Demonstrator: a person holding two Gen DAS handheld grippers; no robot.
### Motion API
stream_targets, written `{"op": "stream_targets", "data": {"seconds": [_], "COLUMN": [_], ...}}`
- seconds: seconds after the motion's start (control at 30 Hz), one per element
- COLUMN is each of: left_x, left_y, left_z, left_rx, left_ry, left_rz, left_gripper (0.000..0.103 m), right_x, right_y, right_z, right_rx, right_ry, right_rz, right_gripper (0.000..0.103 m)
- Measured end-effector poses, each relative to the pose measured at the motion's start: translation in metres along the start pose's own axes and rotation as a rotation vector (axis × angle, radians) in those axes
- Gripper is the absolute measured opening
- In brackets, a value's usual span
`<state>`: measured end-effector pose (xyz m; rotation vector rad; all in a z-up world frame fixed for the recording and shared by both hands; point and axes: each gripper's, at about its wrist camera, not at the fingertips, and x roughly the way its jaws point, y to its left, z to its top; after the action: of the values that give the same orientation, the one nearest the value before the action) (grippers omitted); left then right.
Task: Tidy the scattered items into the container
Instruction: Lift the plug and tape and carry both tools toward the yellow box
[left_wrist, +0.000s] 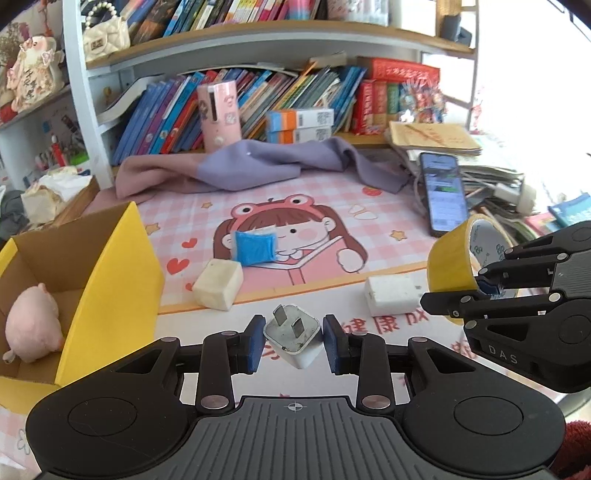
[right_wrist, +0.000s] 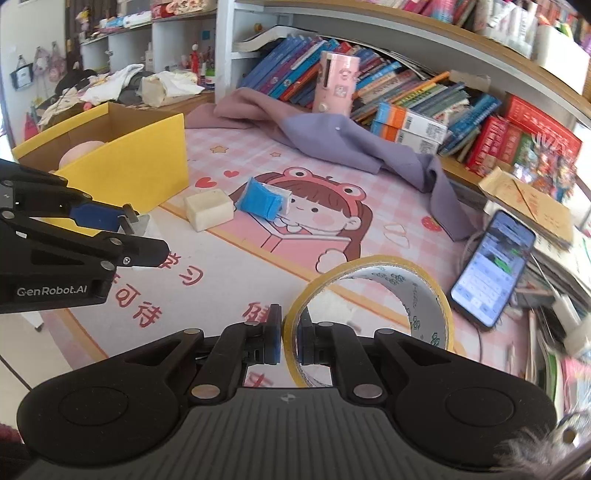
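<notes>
My left gripper (left_wrist: 294, 341) is shut on a white plug adapter (left_wrist: 292, 338) and holds it above the mat, prongs up. My right gripper (right_wrist: 290, 338) is shut on the wall of a yellow tape roll (right_wrist: 373, 291), held in the air; the roll also shows in the left wrist view (left_wrist: 452, 264). The yellow cardboard box (left_wrist: 110, 280) stands at the left with a pink plush (left_wrist: 33, 326) inside. On the pink mat lie a blue packet (left_wrist: 255, 246), a cream block (left_wrist: 218, 283) and a white block (left_wrist: 393, 294).
A smartphone (left_wrist: 443, 194) with a cable lies at the right beside a stack of papers (left_wrist: 436, 138). A purple cloth (left_wrist: 251, 166) is bunched at the back before the bookshelf, with a pink cylinder (left_wrist: 218, 116) and orange-blue boxes (left_wrist: 299, 125).
</notes>
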<state>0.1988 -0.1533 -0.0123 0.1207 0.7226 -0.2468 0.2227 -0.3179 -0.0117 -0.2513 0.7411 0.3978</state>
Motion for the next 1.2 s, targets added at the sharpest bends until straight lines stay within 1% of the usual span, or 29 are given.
{"op": "stream_targets", "data": {"seconds": [0.13, 0.3, 0.47, 0.6, 0.73, 0.87, 1.03, 1.2], "left_x": [-0.01, -0.028, -0.051, -0.074, -0.096, -0.117, -0.136, -0.15], "left_y": [0.003, 0.014, 0.029, 0.044, 0.059, 0.077, 0.098, 0.112], "left_z": [-0.011, -0.025, -0.047, -0.068, -0.085, -0.102, -0.116, -0.125], "left_rx": [0.018, 0.041, 0.065, 0.065, 0.072, 0.056, 0.014, -0.009], "left_ry": [-0.012, -0.031, -0.043, -0.04, -0.043, -0.039, -0.041, -0.056], "left_rz": [-0.047, -0.093, -0.131, -0.146, -0.142, -0.115, -0.087, -0.071], "left_gripper": [0.032, 0.032, 0.032, 0.032, 0.031, 0.031, 0.031, 0.031], "right_x": [-0.012, -0.028, -0.045, -0.06, -0.072, -0.077, -0.084, -0.089], "right_y": [0.012, 0.038, 0.076, 0.111, 0.144, 0.174, 0.21, 0.233], "right_z": [-0.007, -0.016, -0.027, -0.038, -0.047, -0.05, -0.047, -0.044], "right_rx": [0.036, 0.065, 0.078, 0.089, 0.096, 0.092, 0.046, 0.006], "right_ry": [0.008, 0.005, 0.003, 0.0, -0.009, -0.013, -0.021, -0.034], "right_rz": [-0.046, -0.098, -0.133, -0.144, -0.14, -0.113, -0.077, -0.057], "right_gripper": [0.007, 0.007, 0.007, 0.007, 0.007, 0.007, 0.007, 0.007]}}
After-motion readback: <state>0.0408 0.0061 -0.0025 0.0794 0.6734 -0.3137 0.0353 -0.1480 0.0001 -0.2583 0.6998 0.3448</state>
